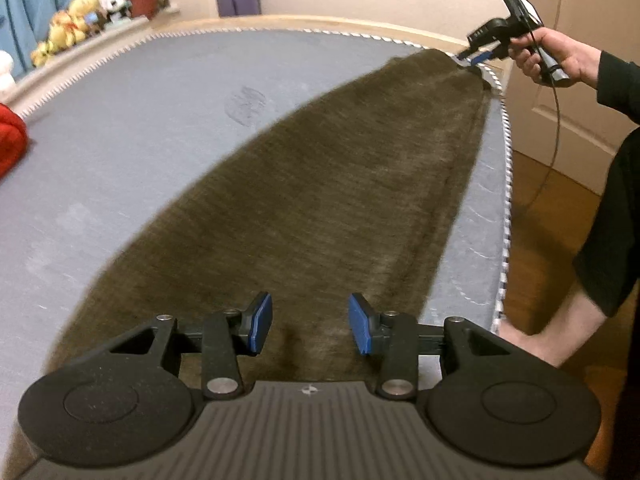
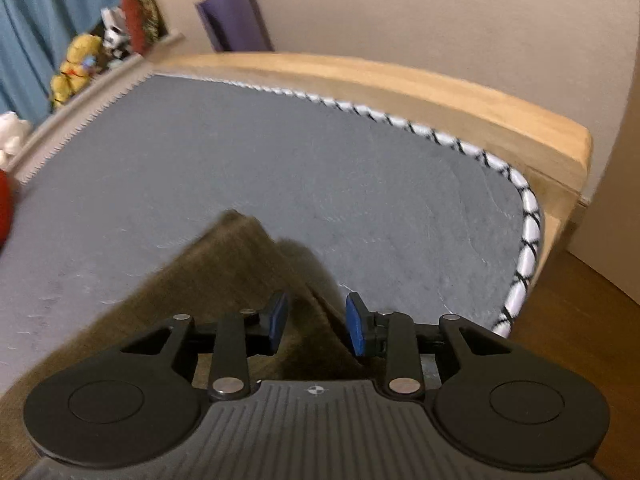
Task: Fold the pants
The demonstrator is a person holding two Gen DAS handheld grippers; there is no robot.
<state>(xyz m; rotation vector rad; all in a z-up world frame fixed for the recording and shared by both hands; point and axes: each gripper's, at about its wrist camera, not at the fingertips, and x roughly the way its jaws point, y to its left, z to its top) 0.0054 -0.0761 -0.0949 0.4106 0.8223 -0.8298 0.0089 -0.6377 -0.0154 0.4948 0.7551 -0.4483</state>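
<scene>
Olive-brown pants [image 1: 304, 184] lie stretched along the right side of a grey-blue mattress [image 1: 152, 140]. My left gripper [image 1: 311, 328] hovers open over the near end of the pants, blue pads apart, cloth lying flat below them. At the far end a hand holds my right gripper [image 1: 472, 66] at the pants' far tip by the mattress corner. In the right wrist view the right gripper [image 2: 318, 324] is open, with a raised ridge of the pants [image 2: 224, 280] running between its pads, which do not press on it.
A wooden bed frame [image 2: 440, 92] and a white braided edging [image 2: 528, 216] border the mattress. Stuffed toys [image 1: 68, 28] line the far left ledge and a red cloth [image 1: 10, 136] lies at the left. The person's leg [image 1: 560, 320] stands by the right edge over wooden floor.
</scene>
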